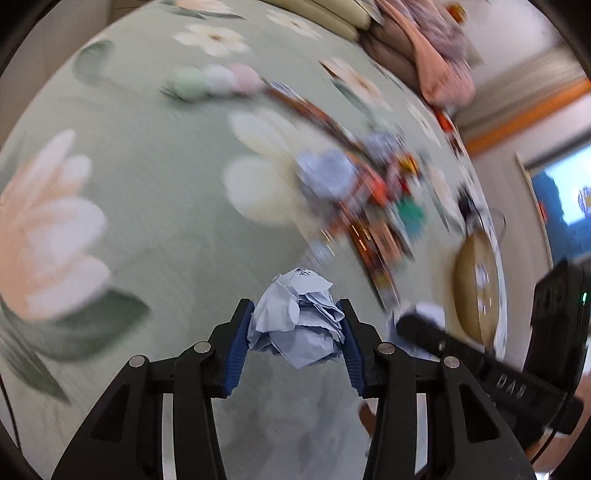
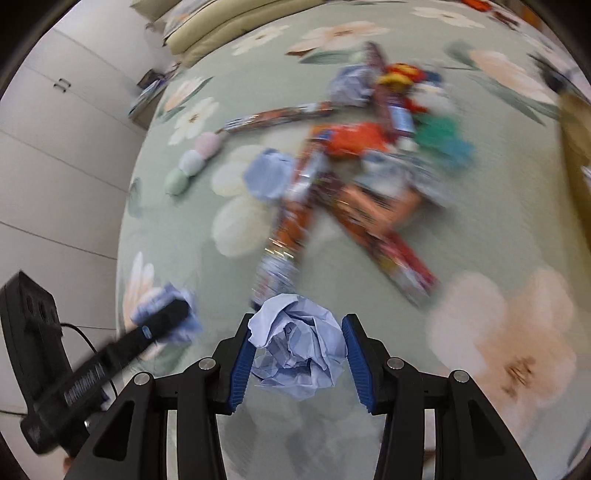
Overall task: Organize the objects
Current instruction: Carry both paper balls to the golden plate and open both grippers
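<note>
My left gripper (image 1: 297,332) is shut on a crumpled pale-blue paper ball (image 1: 299,321), held above the green floral bedspread (image 1: 147,206). My right gripper (image 2: 297,349) is shut on another crumpled pale-blue paper ball (image 2: 299,350). Each gripper shows in the other's view: the right one (image 1: 417,325) low right, the left one (image 2: 166,317) low left with its paper. A blurred pile of snack wrappers (image 2: 351,177) and a third blue paper ball (image 2: 267,175) lie ahead on the bed.
A green, white and pink pastel plush (image 2: 190,162) lies left of the pile. A tan round container (image 1: 476,284) sits at the bed's right edge. Pillows (image 2: 221,26) and pink clothes (image 1: 432,48) lie at the far end. White cabinets (image 2: 55,129) stand left.
</note>
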Motion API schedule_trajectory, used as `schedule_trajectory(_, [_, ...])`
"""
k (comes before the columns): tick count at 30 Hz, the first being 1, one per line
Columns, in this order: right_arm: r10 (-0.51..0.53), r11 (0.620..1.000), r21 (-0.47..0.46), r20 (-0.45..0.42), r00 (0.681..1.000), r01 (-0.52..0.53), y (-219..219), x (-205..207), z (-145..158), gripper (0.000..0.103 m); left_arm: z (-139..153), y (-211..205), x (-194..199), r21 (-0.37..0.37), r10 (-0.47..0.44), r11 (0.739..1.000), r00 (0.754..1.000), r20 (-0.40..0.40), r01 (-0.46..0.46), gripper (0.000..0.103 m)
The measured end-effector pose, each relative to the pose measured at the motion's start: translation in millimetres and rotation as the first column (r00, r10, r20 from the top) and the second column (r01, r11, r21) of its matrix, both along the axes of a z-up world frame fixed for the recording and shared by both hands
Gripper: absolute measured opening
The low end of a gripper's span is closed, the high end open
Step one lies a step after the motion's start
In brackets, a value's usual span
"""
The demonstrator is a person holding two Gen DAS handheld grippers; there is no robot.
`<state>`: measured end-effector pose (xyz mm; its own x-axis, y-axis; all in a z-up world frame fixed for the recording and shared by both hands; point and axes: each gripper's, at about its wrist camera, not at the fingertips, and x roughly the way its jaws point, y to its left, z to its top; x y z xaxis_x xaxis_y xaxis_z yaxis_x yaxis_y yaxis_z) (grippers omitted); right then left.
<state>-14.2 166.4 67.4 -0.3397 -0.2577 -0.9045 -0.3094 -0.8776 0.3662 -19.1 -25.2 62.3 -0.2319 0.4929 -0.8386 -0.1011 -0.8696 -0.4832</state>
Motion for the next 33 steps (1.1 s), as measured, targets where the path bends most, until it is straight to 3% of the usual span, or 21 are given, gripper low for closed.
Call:
schedule_trajectory(5, [-0.031, 0.999, 0.014, -0.01, 0.999, 0.031, 34, 37, 6, 0.046, 20, 48, 11, -0.04, -0.079, 0.996, 0.996, -0.04, 0.077, 0.042])
schedule_trajectory(10, [-0.057, 0.998, 0.026, -0.065, 0.996, 0.059, 83, 63, 31, 0.046, 52, 118, 14, -0.04, -0.119, 0.992, 0.987, -0.105, 0.116, 0.042])
schedule_trajectory(16, [-0.113, 0.979, 0.149, -0.154, 0.982, 0.136, 177, 99, 82, 0.046, 84, 215, 22, 0.007, -0.178, 0.983, 0.969, -0.17, 0.182, 0.042])
schedule_trajectory(23, [-0.252, 0.922, 0.24, -0.226, 0.941, 0.305, 294, 135, 119, 0.046, 111, 323, 36, 0.016, -0.282, 0.956, 0.93, -0.237, 0.294, 0.042])
schedule_trajectory(29, [-0.31, 0.895, 0.255, -0.238, 0.921, 0.367, 349, 141, 119, 0.047, 110, 382, 33, -0.045, -0.361, 0.931, 0.896, -0.258, 0.362, 0.059])
schedule_trajectory(33, [-0.337, 0.876, 0.292, -0.196, 0.921, 0.383, 368, 141, 109, 0.066, 94, 396, 31, -0.062, -0.399, 0.916, 0.889, -0.227, 0.395, 0.06])
